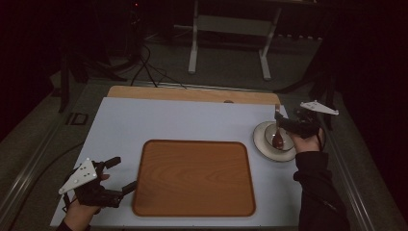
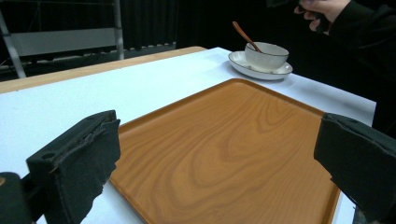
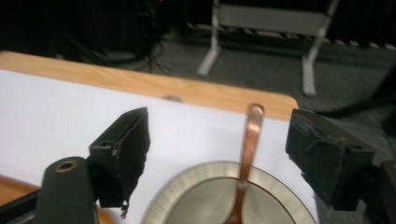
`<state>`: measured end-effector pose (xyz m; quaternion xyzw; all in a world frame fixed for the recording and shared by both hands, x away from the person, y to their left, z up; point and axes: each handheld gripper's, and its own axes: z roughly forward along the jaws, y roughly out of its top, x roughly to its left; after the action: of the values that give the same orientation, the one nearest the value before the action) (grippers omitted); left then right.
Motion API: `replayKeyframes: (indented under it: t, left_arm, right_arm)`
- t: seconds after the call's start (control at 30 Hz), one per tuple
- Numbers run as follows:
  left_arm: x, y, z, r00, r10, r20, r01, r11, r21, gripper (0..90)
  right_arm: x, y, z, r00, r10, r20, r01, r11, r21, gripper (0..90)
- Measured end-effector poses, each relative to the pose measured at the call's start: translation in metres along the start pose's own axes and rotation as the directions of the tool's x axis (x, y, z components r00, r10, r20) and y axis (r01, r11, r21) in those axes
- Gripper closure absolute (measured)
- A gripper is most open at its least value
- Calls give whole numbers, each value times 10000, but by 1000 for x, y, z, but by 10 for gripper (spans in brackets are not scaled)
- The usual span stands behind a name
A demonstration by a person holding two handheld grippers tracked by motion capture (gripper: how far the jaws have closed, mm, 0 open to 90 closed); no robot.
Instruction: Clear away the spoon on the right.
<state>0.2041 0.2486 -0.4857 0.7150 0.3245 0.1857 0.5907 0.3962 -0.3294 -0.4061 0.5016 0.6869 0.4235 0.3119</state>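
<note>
A wooden tray (image 1: 192, 178) (image 2: 233, 140) lies in the middle of the white table top. At the right edge a white bowl (image 2: 266, 55) stands on a white plate (image 1: 262, 144) (image 2: 238, 60) (image 3: 182, 196), with a brown spoon (image 1: 277, 139) (image 2: 245, 36) (image 3: 250, 140) leaning in it. My right gripper (image 1: 281, 124) (image 3: 219, 149) hovers open over the bowl, its jaws on either side of the spoon's handle and not touching it. My left gripper (image 1: 121, 174) (image 2: 215, 154) is held open by the tray's near left corner, with nothing between its jaws.
The white top (image 1: 168, 120) lies on a wooden table whose far edge (image 1: 192, 94) shows behind it. A white metal stand (image 1: 228, 29) and cables (image 1: 144, 67) are on the dark floor beyond. The person's right sleeve (image 1: 317, 192) lies along the table's right side.
</note>
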Motion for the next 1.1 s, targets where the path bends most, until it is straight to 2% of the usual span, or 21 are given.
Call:
replayKeyframes:
  t: [0.07,0.1,0.2,0.33,0.4,0.47,0.57,0.73,0.83,0.97,1.1]
  left_arm:
    - [0,0,0,10000,40,-5,-40,10000,47,15]
    - [-1,0,1,10000,57,10,-57,10000,55,15]
    - [-1,0,1,10000,69,15,-69,10000,69,15]
    - [-1,0,1,10000,78,20,-78,9999,95,15]
    - [-1,0,1,10000,84,25,-84,9999,120,16]
    - [-1,0,1,9999,141,33,-141,9998,143,15]
    - [-1,-1,1,9999,159,61,-160,9997,183,15]
    - [-1,-1,1,9999,77,73,-78,9999,151,15]
    - [-1,-1,2,9999,78,77,-80,9998,174,15]
    - [-1,-1,1,10000,73,47,-74,9998,187,15]
    - [0,-2,1,10000,45,34,-46,9998,199,15]
  right_arm:
    - [-5,-3,8,9996,269,-95,-267,9993,272,243]
    - [-6,-4,11,9998,199,44,-201,9991,384,255]
    - [-12,-8,21,9979,649,67,-652,9950,753,265]
    - [-18,-10,33,9952,956,202,-972,9893,1086,317]
    - [-19,-11,38,9940,996,450,-1046,9863,1277,339]
    - [-23,-13,45,9914,1179,565,-1254,9800,1547,368]
    - [-24,-14,50,9904,1196,700,-1301,9765,1720,381]
    - [-27,-18,65,9836,1523,967,-1703,9604,2204,427]
    - [-29,-18,72,9833,1489,1046,-1705,9546,2442,443]
    - [-28,-19,82,9862,1154,1186,-1456,9457,2905,464]
    - [-28,-22,88,9822,1296,1356,-1660,9372,3068,515]
